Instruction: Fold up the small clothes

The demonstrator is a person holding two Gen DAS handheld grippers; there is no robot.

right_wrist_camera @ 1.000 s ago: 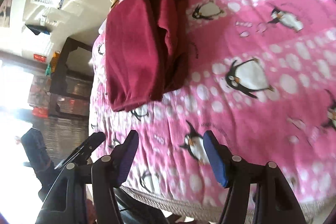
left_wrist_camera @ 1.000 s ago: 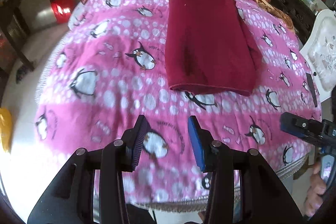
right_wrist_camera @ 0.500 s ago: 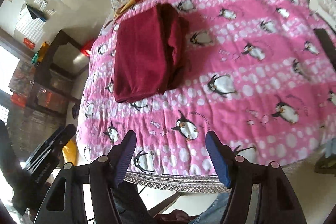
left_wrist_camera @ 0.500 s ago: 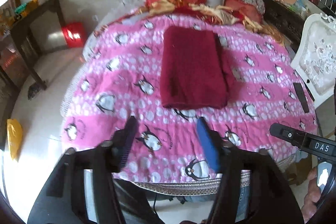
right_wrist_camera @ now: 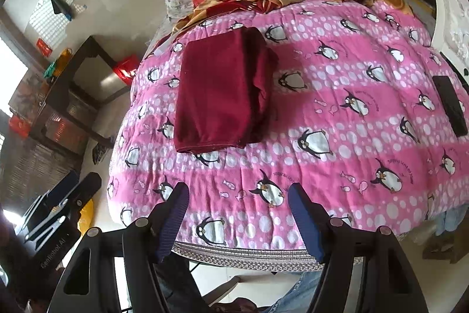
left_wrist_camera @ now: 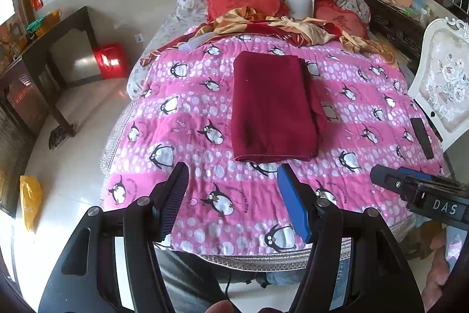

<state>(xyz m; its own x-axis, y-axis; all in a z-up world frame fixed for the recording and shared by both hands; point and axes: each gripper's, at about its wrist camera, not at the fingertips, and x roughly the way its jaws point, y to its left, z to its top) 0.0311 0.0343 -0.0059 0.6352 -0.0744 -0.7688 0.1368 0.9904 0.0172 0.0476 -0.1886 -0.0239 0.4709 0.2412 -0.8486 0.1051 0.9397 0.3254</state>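
Now both grippers hang above the near edge of the bed, and neither one is holding a thing. The left gripper [left_wrist_camera: 233, 195] has just been opening; its jaws stand spread with only pink blanket [left_wrist_camera: 187, 119] showing in the gap. The right gripper [right_wrist_camera: 239, 213] has been opening a touch as well, jaws apart, nothing between them either. And there's the folded cloth [left_wrist_camera: 272, 107], a dark red rectangle lying flat on the penguin-print blanket, around the middle of the bed and a little toward the left side, well apart from both grippers. From the right wrist view the same red cloth [right_wrist_camera: 219, 96] shows its layers stacked, with a lower layer peeking out along its right edge. A black remote [right_wrist_camera: 450, 104] lies near the right edge of the blanket, well away from the cloth. Up at the head of the bed, red cushions [left_wrist_camera: 243, 2] and a rumpled yellow-and-red cloth [left_wrist_camera: 293, 25] sit bunched together. A white chair [left_wrist_camera: 445, 84] stands just beside the bed on the right.
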